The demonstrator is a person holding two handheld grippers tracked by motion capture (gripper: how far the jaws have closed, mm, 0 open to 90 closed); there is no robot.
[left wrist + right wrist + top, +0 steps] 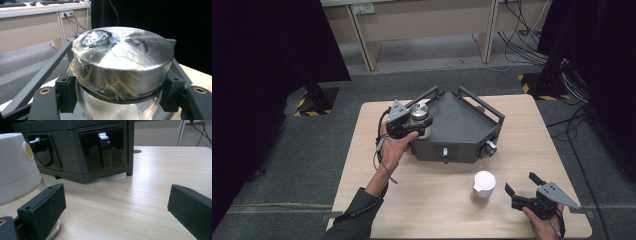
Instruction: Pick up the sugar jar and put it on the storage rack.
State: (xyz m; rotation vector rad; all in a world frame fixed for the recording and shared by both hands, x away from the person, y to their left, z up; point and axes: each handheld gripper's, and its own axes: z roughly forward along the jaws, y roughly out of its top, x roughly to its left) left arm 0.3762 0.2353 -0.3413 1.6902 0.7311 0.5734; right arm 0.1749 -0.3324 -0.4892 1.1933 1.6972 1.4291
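Note:
My left gripper (418,126) is shut on a glass jar (122,55) with a shiny metal lid under crinkled clear film. Its black pads (66,93) press the jar just below the lid. In the high view the jar (420,112) is held at the left corner of a dark grey angular box (457,125). My right gripper (522,184) rests open near the table's front right, nothing between its jaws. A second jar with a white lid (484,184) stands just to its left. In the right gripper view that white-lidded jar (15,170) sits beside the left pad (45,207).
The grey box has raised rails (37,80) along its top edges and knobs on its front faces (103,150). It stands on a light wooden table (432,200). Desks, cables and stand feet lie on the floor beyond.

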